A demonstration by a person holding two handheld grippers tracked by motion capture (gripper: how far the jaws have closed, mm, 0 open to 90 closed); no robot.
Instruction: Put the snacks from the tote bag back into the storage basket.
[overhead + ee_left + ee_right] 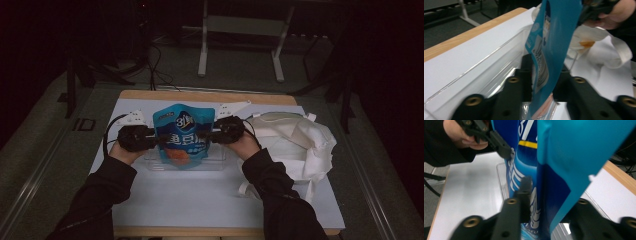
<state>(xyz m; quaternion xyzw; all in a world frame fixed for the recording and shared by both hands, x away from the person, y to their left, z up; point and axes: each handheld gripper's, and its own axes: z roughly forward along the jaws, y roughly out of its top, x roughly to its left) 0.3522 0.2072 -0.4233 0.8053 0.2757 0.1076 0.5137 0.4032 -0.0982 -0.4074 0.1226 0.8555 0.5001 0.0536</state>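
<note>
High view showed a blue snack pouch standing upright in a clear plastic tray on the white table cover; the left gripper met the pouch's left edge and the right gripper its right edge, each carried in a hand with a dark sleeve; a white cloth bag lay on the cover just to the right of the right hand; the wooden table edge ran along the far side.

Left gripper view showed the pouch's edge between the two black jaws, which stood slightly parted with a visible gap to the film on each side; no firm pinch was seen; the tray wall ran alongside.

Right gripper view showed the pouch passing between its jaws likewise; the jaws stood a little apart, the left one close against the printed face; whether it pressed could not be told; the left gripper appeared at the pouch's far edge.
</note>
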